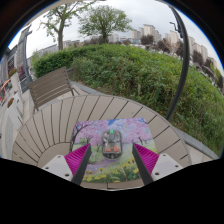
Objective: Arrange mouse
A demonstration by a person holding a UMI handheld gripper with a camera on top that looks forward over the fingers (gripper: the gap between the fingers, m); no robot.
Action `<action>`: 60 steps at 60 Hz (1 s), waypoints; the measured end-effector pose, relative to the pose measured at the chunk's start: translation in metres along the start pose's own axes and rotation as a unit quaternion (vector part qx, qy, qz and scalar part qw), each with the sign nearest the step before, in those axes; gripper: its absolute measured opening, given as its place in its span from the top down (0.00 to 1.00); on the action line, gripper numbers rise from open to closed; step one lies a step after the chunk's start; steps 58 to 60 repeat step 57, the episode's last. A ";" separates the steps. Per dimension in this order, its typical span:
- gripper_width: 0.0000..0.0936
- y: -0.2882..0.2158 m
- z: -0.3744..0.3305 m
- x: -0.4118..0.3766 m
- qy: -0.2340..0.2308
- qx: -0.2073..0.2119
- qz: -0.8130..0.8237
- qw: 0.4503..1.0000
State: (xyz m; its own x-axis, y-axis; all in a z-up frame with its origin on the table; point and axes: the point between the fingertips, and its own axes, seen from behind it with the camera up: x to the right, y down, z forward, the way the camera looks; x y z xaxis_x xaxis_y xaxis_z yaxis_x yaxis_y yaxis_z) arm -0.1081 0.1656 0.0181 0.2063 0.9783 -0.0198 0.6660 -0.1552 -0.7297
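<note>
One picture-printed mat (111,145) lies on one slatted wooden worktop (60,120). One wooden bench (48,88) stands beyond, and two trees (85,20) rise behind.

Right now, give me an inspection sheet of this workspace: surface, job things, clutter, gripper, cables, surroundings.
Surface: round slatted wooden table, outdoors.
Job's things: printed mat with a pink tree picture lying flat on the table just ahead of the fingers; no mouse seen.
Clutter: nothing seen.
Gripper: gripper open, magenta pads apart over the mat's near edge, nothing between them.
Cables: nothing seen.
Surroundings: wooden bench beyond the table, green hedge behind it, dark pole to one side, trees and buildings farther off.
</note>
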 end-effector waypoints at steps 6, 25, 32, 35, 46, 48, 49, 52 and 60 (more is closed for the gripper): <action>0.10 0.019 -0.065 -0.012 -0.015 -0.014 -0.001 1.000; 0.09 0.103 -0.265 -0.011 -0.018 -0.044 0.027 0.999; 0.09 0.118 -0.307 -0.005 -0.016 -0.037 0.030 0.999; 0.09 0.123 -0.317 -0.003 -0.016 -0.032 0.022 0.999; 0.09 0.125 -0.341 -0.005 -0.019 -0.011 -0.017 1.000; 0.09 0.126 -0.346 -0.004 -0.018 -0.011 -0.025 0.999; 0.09 0.127 -0.347 -0.004 -0.017 -0.010 -0.029 0.999; 0.10 0.128 -0.350 -0.004 -0.012 -0.008 -0.033 0.999; 0.09 0.132 -0.352 -0.005 -0.011 -0.010 -0.026 1.000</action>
